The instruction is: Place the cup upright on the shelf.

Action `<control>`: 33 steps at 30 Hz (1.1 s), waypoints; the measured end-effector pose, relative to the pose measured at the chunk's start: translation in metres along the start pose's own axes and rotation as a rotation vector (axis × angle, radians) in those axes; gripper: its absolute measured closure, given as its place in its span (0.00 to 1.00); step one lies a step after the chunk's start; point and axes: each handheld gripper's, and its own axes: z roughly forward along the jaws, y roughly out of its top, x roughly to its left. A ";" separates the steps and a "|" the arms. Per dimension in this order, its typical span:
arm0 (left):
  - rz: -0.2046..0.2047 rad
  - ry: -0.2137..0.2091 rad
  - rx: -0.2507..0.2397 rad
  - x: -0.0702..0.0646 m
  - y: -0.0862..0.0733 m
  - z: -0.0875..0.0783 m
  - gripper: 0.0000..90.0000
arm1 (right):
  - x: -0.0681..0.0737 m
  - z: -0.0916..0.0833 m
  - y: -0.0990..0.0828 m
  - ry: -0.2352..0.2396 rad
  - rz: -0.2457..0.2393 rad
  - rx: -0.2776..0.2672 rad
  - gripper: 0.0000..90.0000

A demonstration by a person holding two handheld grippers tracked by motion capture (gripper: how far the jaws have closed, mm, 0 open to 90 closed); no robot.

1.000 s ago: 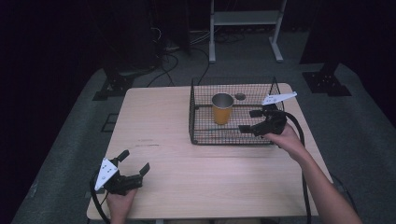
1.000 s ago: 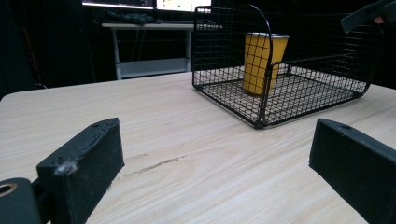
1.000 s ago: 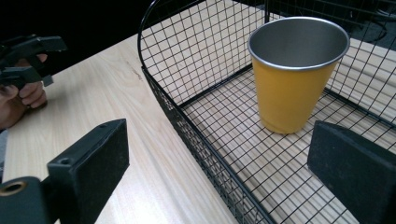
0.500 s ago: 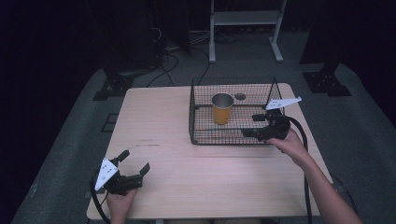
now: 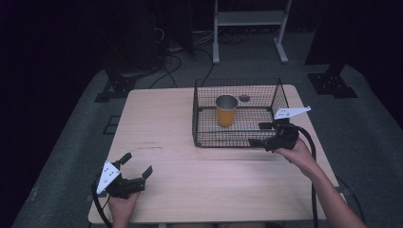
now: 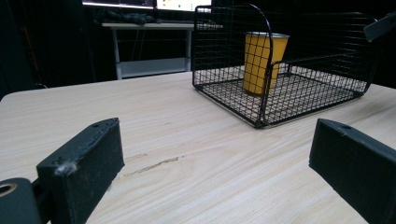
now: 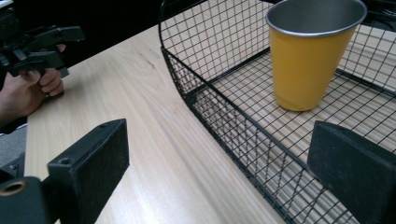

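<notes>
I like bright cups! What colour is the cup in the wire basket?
The cup is yellow outside, silvery metal inside. The right gripper view shows it best.

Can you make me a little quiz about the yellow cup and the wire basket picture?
1. True or false: the yellow cup stands upright inside the wire basket.
2. Which gripper is nearer the basket: A) the left gripper or B) the right gripper?
3. Fill in: the jaws of both grippers are ____ and hold nothing.

Key: 1 true. 2 B, it is at the basket's near right corner, while the left one rests at the table's near left corner. 3 open.
</notes>
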 end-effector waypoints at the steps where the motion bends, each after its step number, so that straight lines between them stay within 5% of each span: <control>1: 0.000 0.000 0.000 0.000 0.000 0.000 0.03 | 0.001 0.000 -0.001 0.001 -0.002 0.000 0.05; 33: 0.002 0.001 0.001 0.000 0.000 0.000 0.03 | 0.020 -0.016 -0.049 0.009 0.020 -0.019 0.06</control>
